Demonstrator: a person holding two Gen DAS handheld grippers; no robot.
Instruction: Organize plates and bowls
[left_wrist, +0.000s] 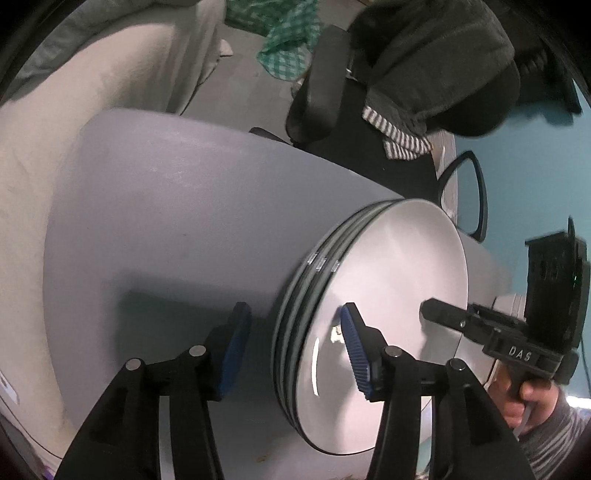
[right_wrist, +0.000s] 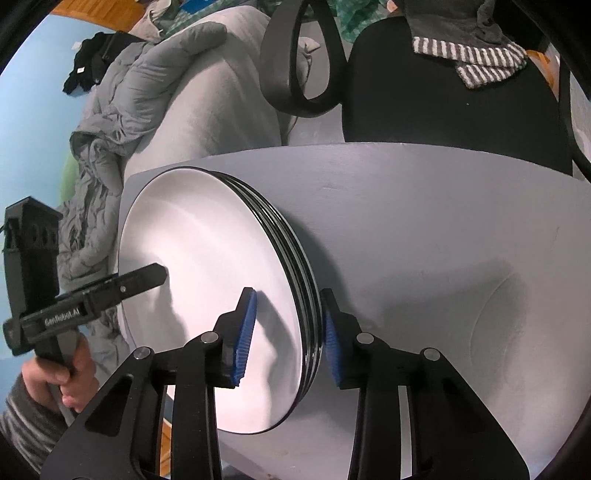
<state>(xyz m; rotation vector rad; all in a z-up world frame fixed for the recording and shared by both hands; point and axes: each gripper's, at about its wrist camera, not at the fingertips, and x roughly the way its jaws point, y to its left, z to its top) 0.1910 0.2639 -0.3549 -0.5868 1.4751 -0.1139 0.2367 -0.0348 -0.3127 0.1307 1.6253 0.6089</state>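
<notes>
"DAS" stands on the right hand-held gripper (left_wrist: 428, 310), "GenRobot.AI" on the left hand-held gripper (right_wrist: 159, 273).

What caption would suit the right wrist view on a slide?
Blue-padded fingers straddle the rim of a stack of white plates on a grey table; the left gripper reaches in opposite.

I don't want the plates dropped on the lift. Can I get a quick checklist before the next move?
1. Left hand-held gripper straddles the rim of the plate stack: ok.
2. Left pads pressing on the rim: not ok, a gap shows on the outer side.
3. Right hand-held gripper straddles the opposite rim: ok.
4. Right pads clamped firmly: cannot tell, the outer pad sits close and the inner one looks clear.
5. Plates stacked evenly: ok, rims line up.
6. Stack resting on the table: ok.
</notes>
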